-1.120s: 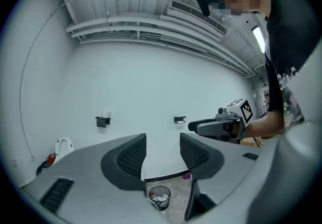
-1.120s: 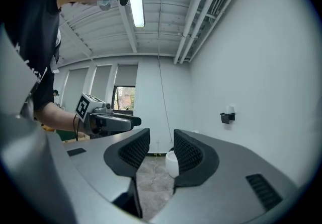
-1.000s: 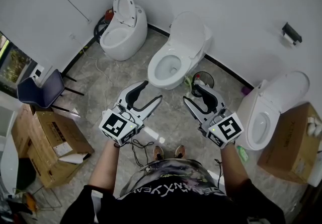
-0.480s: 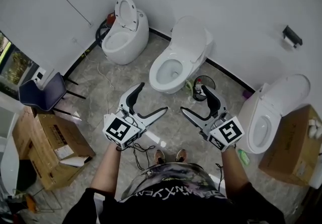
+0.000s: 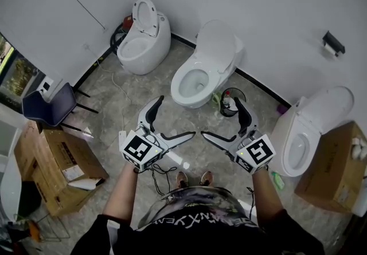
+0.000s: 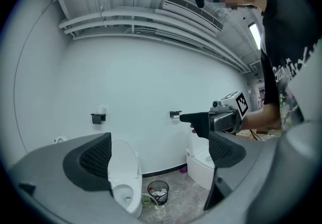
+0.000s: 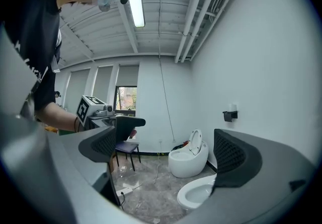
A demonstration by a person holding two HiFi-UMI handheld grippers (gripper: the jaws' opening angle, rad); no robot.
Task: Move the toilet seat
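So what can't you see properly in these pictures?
- Head view: what's inside the bin, too small to tell.
- Head view: the red thing, mostly hidden behind the round toilet.
- Head view: the cardboard box, cut off by the right edge.
- Head view: the window, cut off by the left edge.

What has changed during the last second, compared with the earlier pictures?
The left gripper and the right gripper have just been opening. Their fingers now stand spread wide, with nothing between them. Neither took hold of anything. The middle toilet stays untouched, its lid up.
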